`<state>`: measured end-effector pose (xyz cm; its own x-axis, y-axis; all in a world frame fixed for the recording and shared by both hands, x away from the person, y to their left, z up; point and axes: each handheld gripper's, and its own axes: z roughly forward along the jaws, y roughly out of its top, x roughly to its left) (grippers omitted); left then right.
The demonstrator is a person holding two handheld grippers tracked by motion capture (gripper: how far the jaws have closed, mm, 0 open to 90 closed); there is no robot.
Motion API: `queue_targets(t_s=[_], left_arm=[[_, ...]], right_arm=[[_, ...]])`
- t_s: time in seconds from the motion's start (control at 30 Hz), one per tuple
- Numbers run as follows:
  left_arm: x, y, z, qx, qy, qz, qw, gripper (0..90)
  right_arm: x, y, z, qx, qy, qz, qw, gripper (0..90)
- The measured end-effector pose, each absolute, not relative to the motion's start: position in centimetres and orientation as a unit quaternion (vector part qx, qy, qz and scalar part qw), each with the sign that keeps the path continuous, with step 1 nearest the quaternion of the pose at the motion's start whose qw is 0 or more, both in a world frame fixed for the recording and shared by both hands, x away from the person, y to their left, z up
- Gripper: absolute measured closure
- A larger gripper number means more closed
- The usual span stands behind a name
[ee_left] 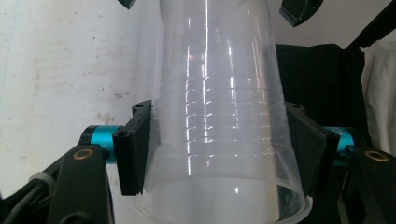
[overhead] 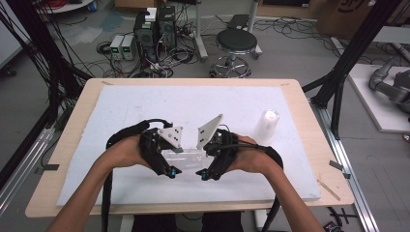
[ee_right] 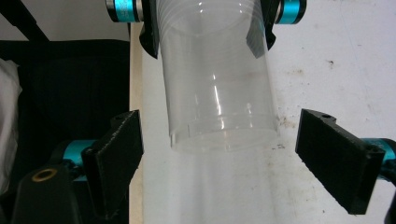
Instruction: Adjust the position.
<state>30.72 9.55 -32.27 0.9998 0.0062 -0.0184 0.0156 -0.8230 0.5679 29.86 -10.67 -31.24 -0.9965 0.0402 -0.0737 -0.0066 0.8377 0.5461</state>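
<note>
My left gripper (ee_left: 219, 154) clamped on the clear cup (ee_left: 219, 116), right gripper (ee_right: 224, 158) jaws apart around its base, second cup (overhead: 267, 123) far right.

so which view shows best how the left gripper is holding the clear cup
The left gripper view: both pads press the clear cup near its rim. The right gripper view shows the same grip farther off. In the high view the cup lies faint between the hands.

Bright, even overhead light washes the white table (overhead: 145, 104), with only soft shadows. Thin streaks of glare run down the clear plastic cup (ee_left: 219, 116). The high view is slightly soft.
</note>
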Motion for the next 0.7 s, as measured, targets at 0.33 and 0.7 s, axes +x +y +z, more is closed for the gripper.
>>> queue_targets(t_s=[0.33, 0.7], left_arm=[[30.74, 8.99, -32.39, 0.952, 0.003, -0.009, 0.305, 32.9], [30.75, 8.69, -32.52, 0.954, -0.007, -0.006, 0.3, 33.0]], right_arm=[[29.79, -10.47, -31.33, 0.004, 0.958, 0.284, 0.03, 24.2], [29.88, -10.58, -31.3, -0.007, 0.96, 0.279, 0.036, 42.7]])
